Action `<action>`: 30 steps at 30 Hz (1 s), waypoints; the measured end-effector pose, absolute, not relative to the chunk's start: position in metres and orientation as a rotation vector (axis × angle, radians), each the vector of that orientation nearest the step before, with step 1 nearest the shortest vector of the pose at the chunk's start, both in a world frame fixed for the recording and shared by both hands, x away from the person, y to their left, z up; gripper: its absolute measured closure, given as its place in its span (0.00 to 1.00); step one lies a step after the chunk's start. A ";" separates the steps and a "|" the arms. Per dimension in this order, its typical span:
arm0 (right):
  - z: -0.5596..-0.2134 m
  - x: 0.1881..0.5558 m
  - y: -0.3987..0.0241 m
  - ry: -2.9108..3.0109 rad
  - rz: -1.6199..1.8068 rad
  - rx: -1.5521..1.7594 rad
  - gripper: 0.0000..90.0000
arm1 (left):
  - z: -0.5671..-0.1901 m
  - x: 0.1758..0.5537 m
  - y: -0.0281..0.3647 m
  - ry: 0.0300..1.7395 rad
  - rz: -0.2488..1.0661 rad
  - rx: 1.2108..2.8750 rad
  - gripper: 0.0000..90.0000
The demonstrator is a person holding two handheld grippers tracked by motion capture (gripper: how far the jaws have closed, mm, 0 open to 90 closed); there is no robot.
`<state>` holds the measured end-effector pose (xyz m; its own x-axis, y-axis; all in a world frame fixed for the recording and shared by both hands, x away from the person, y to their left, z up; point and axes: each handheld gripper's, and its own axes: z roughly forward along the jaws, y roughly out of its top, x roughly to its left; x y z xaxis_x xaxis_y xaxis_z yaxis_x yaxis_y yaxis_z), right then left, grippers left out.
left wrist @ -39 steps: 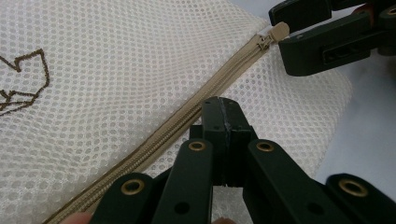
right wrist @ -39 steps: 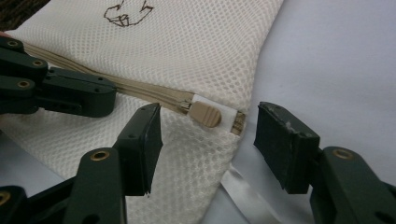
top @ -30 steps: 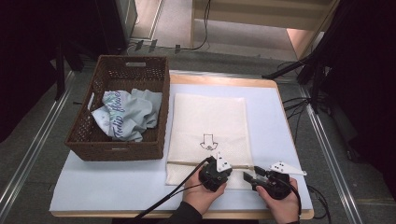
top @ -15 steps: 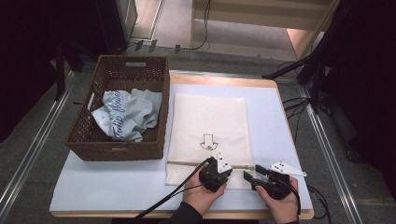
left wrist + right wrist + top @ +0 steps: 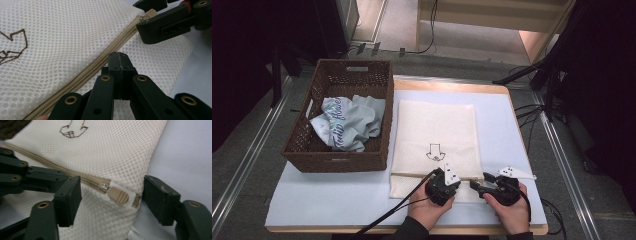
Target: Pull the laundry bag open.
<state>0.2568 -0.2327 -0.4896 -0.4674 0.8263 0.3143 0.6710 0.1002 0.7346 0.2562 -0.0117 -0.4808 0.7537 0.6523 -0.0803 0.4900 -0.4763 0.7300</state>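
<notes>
Hardly anything has shifted since the earlier frame: both hands sit where they were at the table's near edge, and the one change is at the right gripper, whose jaws have just been opening. They now stand apart on either side of the tan zipper pull, pads clear of it. The left gripper is clamped tight, jaws pressed together on the mesh laundry bag right beside the zipper.

The bag is a cream, honeycomb-weave mesh rectangle lying flat on the pale blue table, just right of the wicker basket, with a brown stitched arrow figure near its zip end. The zipper is a beige ribbed band; the pull is a smooth rounded tab at the bag's right corner. A crumpled light-blue printed garment sits in the dark woven basket.

In the high view, the left hand and right hand come in from below, the grippers angled toward each other over the bag's near edge.
</notes>
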 end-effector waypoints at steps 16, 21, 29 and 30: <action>-0.471 0.236 -0.232 2.110 1.540 1.352 0.52 | -0.481 0.257 -0.011 0.851 0.262 2.166 1.00; -0.464 0.228 -0.230 2.122 1.595 1.277 0.54 | -0.481 0.257 -0.011 0.851 0.260 2.165 1.00; -0.473 0.229 -0.229 2.185 1.496 1.310 0.57 | -0.481 0.257 -0.011 0.855 0.254 2.161 1.00; -0.474 0.229 -0.229 2.192 1.485 1.312 0.57 | -0.481 0.257 -0.011 0.856 0.252 2.160 1.00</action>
<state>0.2292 -0.2295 -0.4743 -0.5919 0.7460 0.3052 0.5600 0.1083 0.8214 0.2573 -0.0107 -0.4811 0.7530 0.6510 -0.0953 0.4957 -0.4661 0.7328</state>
